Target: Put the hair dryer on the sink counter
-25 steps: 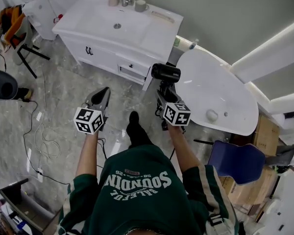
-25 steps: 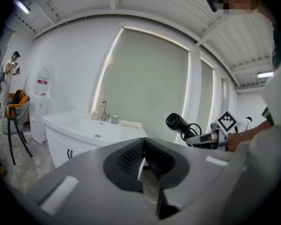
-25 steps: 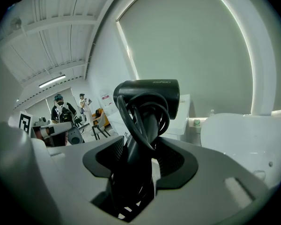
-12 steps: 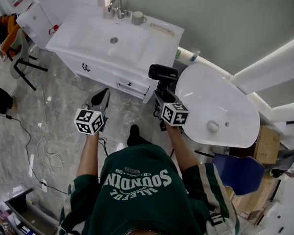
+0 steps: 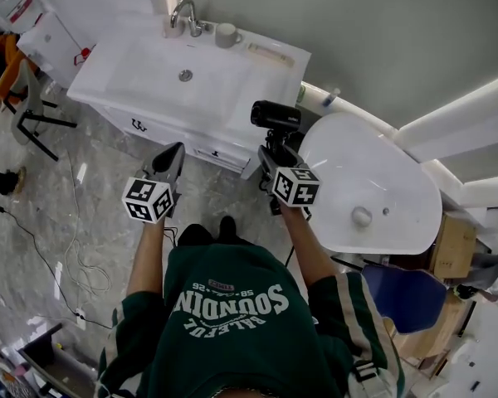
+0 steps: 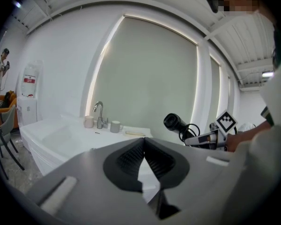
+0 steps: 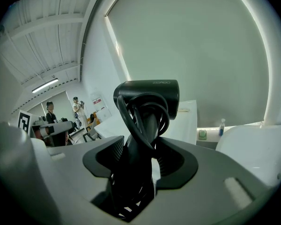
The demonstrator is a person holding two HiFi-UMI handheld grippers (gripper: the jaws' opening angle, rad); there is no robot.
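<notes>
A black hair dryer (image 5: 275,117) with its cord wound round the handle stands upright in my right gripper (image 5: 274,152), which is shut on the handle; the right gripper view shows the hair dryer (image 7: 147,97) close up between the jaws. It hangs above the floor just off the right end of the white sink counter (image 5: 261,81). My left gripper (image 5: 171,157) is shut and empty, held over the floor in front of the counter's drawers. In the left gripper view the counter (image 6: 61,135) lies ahead with the hair dryer (image 6: 175,123) at the right.
On the counter are a basin (image 5: 185,66), a tap (image 5: 183,11), a cup (image 5: 226,34) and a flat pale object (image 5: 270,53). A white bathtub (image 5: 369,185) lies right of the counter. A blue chair (image 5: 402,293) stands lower right; cables (image 5: 66,247) trail over the floor at the left.
Both grippers and the hair dryer have come a little closer to the sink counter; the view has shifted so the counter sits nearer the grippers.
</notes>
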